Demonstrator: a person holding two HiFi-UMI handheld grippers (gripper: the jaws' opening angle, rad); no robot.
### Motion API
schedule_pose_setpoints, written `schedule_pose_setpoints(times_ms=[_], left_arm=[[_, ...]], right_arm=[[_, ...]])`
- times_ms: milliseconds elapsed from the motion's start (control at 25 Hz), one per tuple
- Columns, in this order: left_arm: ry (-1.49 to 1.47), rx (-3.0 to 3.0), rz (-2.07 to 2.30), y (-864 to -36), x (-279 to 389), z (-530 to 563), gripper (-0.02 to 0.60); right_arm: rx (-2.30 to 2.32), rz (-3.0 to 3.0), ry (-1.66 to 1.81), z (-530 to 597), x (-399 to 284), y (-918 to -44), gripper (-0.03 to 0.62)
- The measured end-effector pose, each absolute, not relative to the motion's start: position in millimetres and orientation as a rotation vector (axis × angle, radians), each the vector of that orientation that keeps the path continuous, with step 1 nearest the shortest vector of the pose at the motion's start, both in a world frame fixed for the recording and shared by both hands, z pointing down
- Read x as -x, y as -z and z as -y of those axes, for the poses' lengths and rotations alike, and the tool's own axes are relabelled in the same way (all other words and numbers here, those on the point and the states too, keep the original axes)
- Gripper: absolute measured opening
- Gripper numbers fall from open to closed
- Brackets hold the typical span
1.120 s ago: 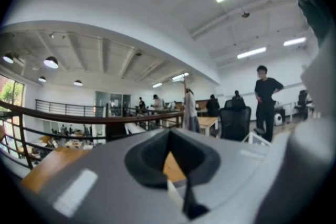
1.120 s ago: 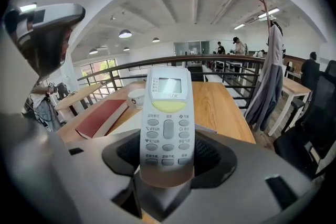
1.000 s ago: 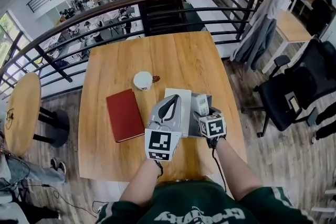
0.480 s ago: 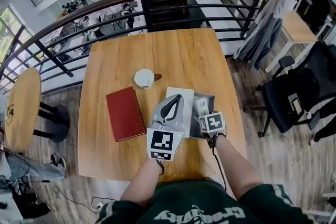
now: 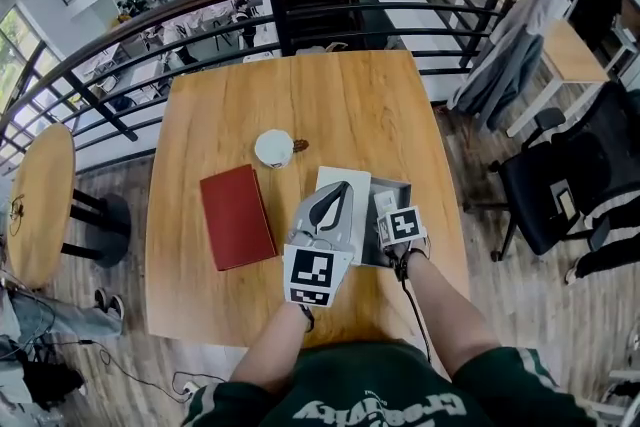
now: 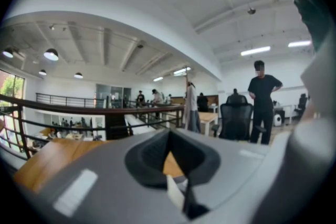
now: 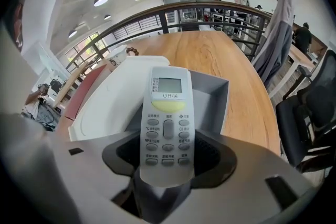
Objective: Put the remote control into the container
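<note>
My right gripper [image 7: 167, 151] is shut on the lower end of a white air-conditioner remote control [image 7: 167, 113], button side up. The remote's display end reaches out over an open grey container [image 7: 216, 93]. In the head view the right gripper [image 5: 390, 218] holds the remote control [image 5: 385, 204] above the grey container [image 5: 401, 187] near the table's right front. My left gripper [image 5: 327, 203] sits just left of it, over a white lid [image 5: 338, 179]. In the left gripper view the left gripper [image 6: 169, 165] shows a thin white edge pinched between its jaws. The white lid [image 7: 107, 105] lies against the container's left side.
A red book [image 5: 237, 215] lies left of the grippers on the wooden table [image 5: 330, 105]. A white round cup [image 5: 272, 150] stands behind it. A metal railing [image 5: 300, 10] runs past the far edge. A black office chair [image 5: 555, 185] stands to the right, a small round table [image 5: 40, 205] to the left.
Both grippers have stayed almost where they were, the right one still holding the remote over the container. Only the head view has shifted a little.
</note>
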State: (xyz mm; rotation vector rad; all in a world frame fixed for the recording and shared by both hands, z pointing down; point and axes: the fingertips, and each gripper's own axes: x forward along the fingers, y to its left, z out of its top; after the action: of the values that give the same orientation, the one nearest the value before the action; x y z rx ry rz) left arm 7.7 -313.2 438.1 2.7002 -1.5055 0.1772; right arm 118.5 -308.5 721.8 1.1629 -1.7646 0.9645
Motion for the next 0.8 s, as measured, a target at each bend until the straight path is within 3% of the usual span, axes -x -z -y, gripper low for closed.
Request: schedule_pose_setpoints(times_ms=[800], left_arm=[[-0.164,-2.691,1.512,-444,-1,318,0.0]], right_arm=[[-1.078,1.584,-1.061,312,-114,-747,0.265]])
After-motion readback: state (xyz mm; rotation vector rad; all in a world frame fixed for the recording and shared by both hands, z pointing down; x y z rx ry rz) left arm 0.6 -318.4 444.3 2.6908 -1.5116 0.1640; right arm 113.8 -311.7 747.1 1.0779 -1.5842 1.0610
